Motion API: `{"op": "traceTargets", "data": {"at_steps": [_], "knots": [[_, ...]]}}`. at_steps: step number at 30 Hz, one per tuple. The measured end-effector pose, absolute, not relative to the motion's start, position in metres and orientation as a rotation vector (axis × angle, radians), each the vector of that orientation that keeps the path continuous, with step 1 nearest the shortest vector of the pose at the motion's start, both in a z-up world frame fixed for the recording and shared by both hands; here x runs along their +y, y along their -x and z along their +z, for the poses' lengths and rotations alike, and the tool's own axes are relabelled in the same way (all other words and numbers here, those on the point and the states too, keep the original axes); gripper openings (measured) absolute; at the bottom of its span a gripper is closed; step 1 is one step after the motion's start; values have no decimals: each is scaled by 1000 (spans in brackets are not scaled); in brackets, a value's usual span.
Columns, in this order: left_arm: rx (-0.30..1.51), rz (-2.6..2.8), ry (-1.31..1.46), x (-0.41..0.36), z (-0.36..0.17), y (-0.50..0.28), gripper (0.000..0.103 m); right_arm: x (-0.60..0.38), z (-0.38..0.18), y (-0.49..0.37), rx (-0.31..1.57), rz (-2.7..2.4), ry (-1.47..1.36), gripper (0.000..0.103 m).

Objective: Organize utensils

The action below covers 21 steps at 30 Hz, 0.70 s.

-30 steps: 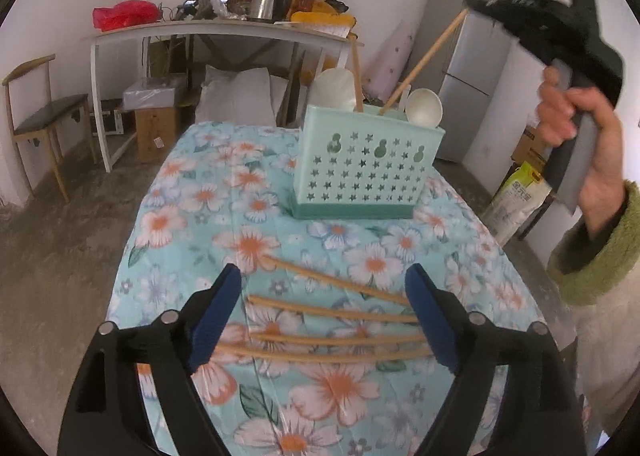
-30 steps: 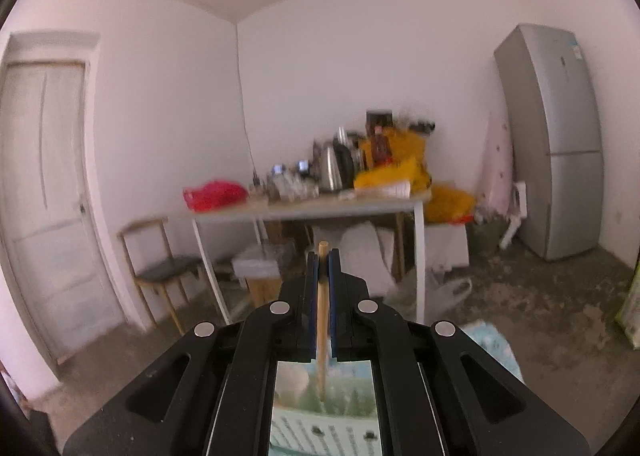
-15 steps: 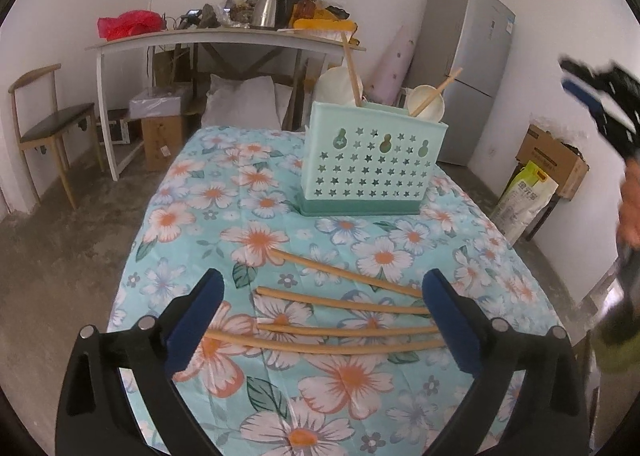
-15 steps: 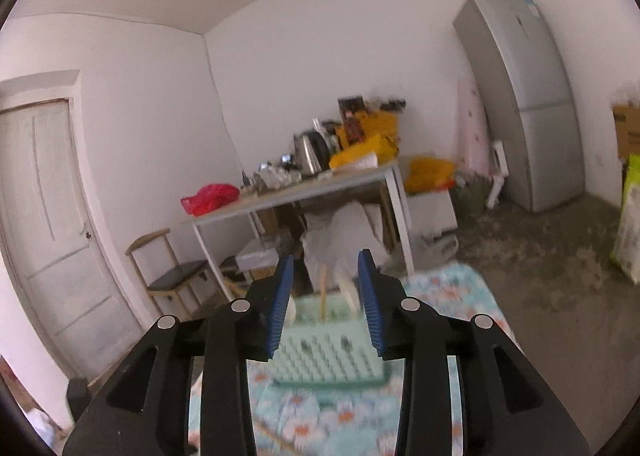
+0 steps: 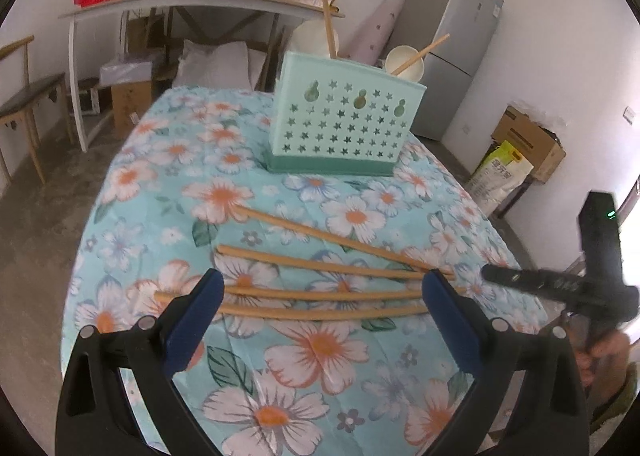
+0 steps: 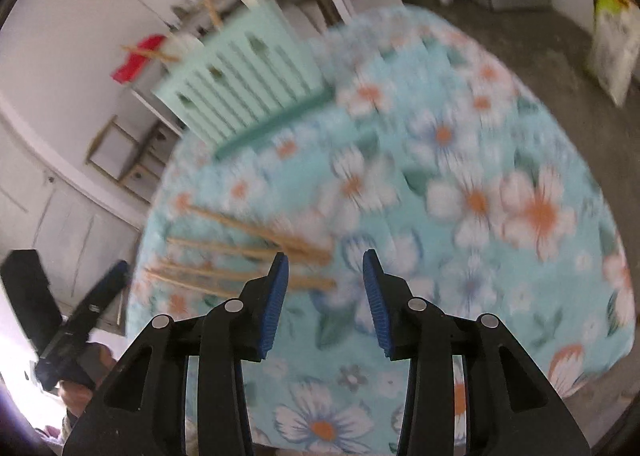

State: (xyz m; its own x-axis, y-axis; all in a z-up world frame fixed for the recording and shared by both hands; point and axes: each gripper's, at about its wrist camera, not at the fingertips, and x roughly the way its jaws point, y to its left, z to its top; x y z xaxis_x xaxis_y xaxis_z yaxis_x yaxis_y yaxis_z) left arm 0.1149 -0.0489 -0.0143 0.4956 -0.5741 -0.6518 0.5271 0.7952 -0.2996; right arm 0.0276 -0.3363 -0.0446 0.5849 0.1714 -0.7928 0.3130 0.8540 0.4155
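I see the mint-green utensil caddy standing at the far end of the tabletop, holding two chopsticks and two white ladles. Four loose chopsticks lie near me on the floral cloth. My left hand-held gripper is spread wide over them; my right hand-held gripper is parted, empty. A refrigerator stands far right.

Matt wooden chopsticks, perforated plastic caddy, floral cloth
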Motion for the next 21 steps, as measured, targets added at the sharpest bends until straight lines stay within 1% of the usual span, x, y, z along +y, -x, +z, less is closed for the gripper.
{"op": "traceTargets", "data": {"at_steps": [1, 3, 4, 6, 8, 9, 13, 15, 19, 21], "knots": [[823, -675, 72, -49, -15, -117, 96, -336, -47, -26, 963, -88, -571, 38], [854, -694, 125, -46, -16, -127, 87, -339, -50, -26, 969, -87, -587, 38], [869, -699, 160, -45, -17, -133, 85, -340, -51, -29, 967, -87, -592, 38], [902, -693, 248, -41, -17, -152, 75, -340, -49, -29, 962, -85, -594, 38], [946, -683, 331, -39, -21, -171, 68, -342, -52, -25, 956, -81, -597, 38], [998, -684, 382, -39, -25, -185, 66, -342, -51, -25, 952, -78, -601, 39], [1182, -711, 536, -47, -48, -225, 63, -347, -50, -22, 941, -84, -604, 39], [1225, -677, 582, -48, -57, -237, 57, -348, -50, -21, 935, -88, -608, 39], [1306, -629, 660, -52, -74, -254, 50, -353, -52, -19, 930, -100, -622, 40], [1358, -591, 703, -54, -86, -260, 43, -355, -54, -18, 933, -104, -631, 40]]}}
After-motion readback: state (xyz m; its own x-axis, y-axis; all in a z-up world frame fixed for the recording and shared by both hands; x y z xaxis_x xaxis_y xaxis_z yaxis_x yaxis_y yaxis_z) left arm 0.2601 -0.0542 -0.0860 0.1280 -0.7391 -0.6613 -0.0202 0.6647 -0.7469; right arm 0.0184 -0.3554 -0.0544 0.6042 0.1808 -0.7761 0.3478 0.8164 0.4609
